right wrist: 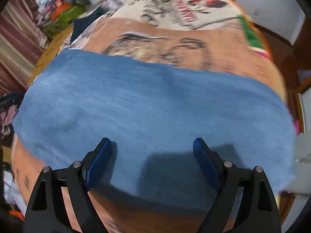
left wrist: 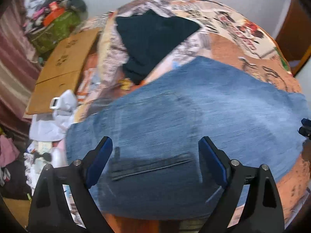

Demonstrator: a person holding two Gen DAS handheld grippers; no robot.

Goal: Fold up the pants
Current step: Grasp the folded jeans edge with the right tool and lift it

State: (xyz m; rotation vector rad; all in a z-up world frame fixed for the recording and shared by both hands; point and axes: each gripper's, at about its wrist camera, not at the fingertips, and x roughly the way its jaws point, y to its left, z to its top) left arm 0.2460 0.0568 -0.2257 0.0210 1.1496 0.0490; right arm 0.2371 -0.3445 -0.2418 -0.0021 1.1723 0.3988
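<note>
Blue denim pants lie spread across a bed with an orange patterned cover. My left gripper hangs above the waistband end, where a dark belt-loop strip shows; its jaws stand wide apart with nothing between them. In the right wrist view the same pants stretch from left to right as a flat band. My right gripper is open above that cloth, its blue pads clear of the denim. A bit of the right gripper peeks in at the right edge of the left wrist view.
A folded dark garment lies on the bed behind the jeans. Left of the bed are flat cardboard, a white bag, a green bag with clutter and a striped curtain. A wooden bed frame borders the right side.
</note>
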